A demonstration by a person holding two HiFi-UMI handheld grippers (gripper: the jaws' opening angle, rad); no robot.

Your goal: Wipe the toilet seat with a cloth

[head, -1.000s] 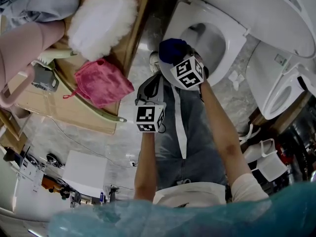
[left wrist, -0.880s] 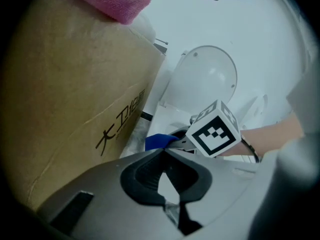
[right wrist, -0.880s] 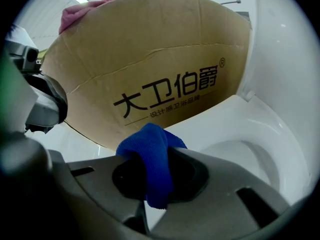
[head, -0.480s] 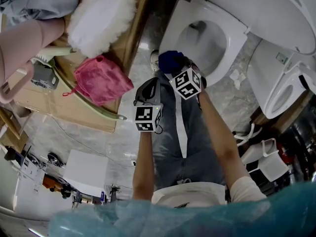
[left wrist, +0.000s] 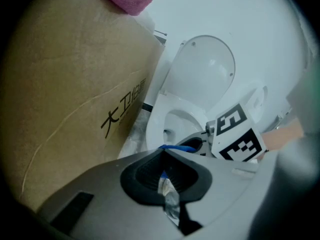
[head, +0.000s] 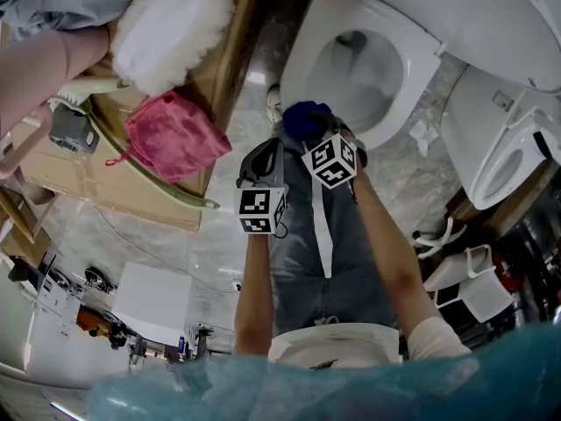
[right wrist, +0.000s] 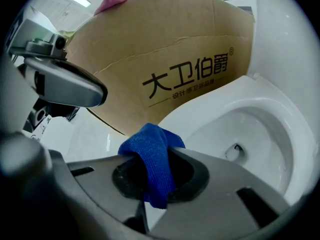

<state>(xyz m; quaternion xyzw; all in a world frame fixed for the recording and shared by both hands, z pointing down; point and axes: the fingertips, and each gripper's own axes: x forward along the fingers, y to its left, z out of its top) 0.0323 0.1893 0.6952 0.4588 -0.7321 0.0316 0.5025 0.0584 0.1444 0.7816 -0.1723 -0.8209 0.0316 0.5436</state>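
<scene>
Nearest me: left gripper (left wrist: 167,184) jaws together, idle, no cloth in it. R gripper (right wrist: 160,181) clamped on blue cloth (right wrist: 152,154), held just off front rim of toilet seat (head: 419,70), not touching. Imo no wiping contact rn, whole seat prob left to do.

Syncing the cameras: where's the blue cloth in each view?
Head view: blue cloth centre, in the right gripper, beside the toilet bowl.
Left gripper view: only a blue sliver centre, probably it.
Right gripper view: low centre, pinched between the jaws.
Shared landmark: toilet bowl.
</scene>
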